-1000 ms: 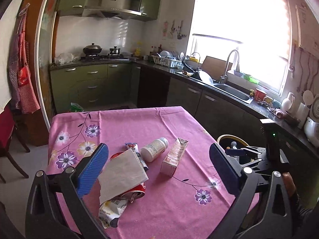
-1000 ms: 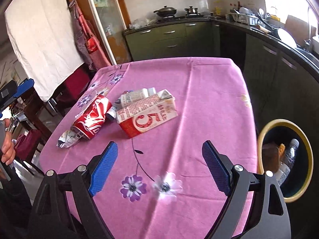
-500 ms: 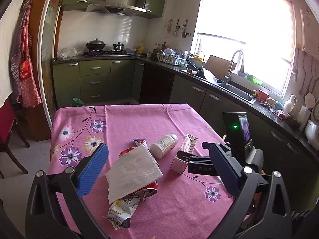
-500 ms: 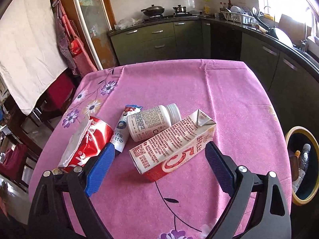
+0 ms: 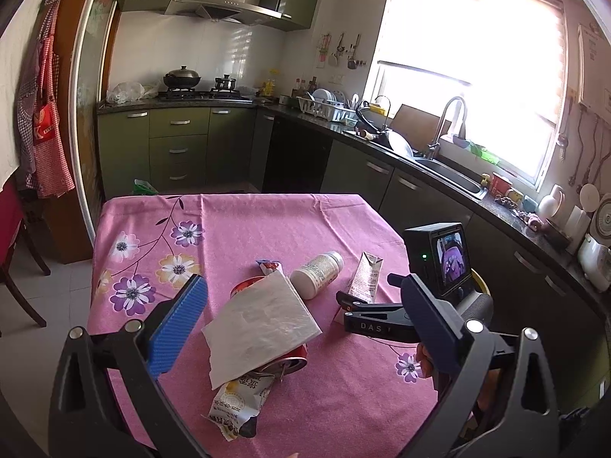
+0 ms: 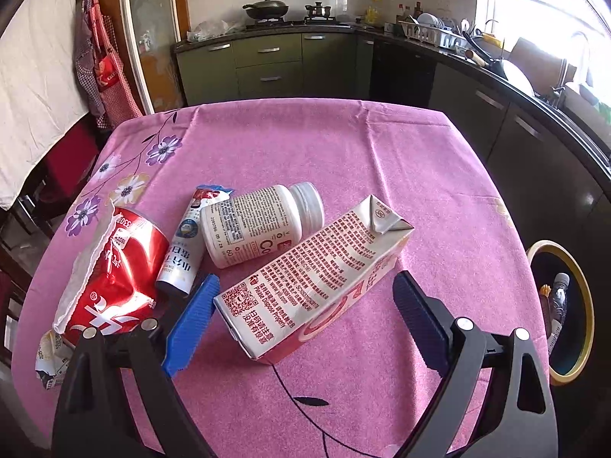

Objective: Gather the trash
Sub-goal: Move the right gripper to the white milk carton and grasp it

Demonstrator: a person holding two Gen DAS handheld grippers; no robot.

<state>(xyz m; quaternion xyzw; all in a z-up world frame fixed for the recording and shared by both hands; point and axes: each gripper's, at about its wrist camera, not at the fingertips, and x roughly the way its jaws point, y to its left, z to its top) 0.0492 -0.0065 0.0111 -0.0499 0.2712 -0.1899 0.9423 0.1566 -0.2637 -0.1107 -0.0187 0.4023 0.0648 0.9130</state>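
Note:
Trash lies on a pink flowered tablecloth (image 6: pixel 343 145). A red-and-white milk carton (image 6: pixel 317 278) lies on its side between the open fingers of my right gripper (image 6: pixel 305 318), touching neither pad. Beside it lie a white pill bottle (image 6: pixel 259 225), a small wrapper tube (image 6: pixel 187 244), and a crushed red can (image 6: pixel 114 278) under a white napkin (image 5: pixel 259 320). A snack packet (image 5: pixel 236 400) lies at the near edge. My left gripper (image 5: pixel 305 324) is open and empty above the napkin; the right gripper (image 5: pixel 382 324) shows at its right, at the carton (image 5: pixel 364 276).
A round yellow-rimmed bin (image 6: pixel 584 305) with a plastic bottle inside stands on the floor right of the table. Dark kitchen cabinets (image 5: pixel 362 175) and a sink (image 5: pixel 450 175) run along the back and right. A red chair (image 5: pixel 15 236) stands at the left.
My right gripper has moved forward over the table until the carton lies between its open fingers. My left gripper has drawn slightly closer to the napkin and can.

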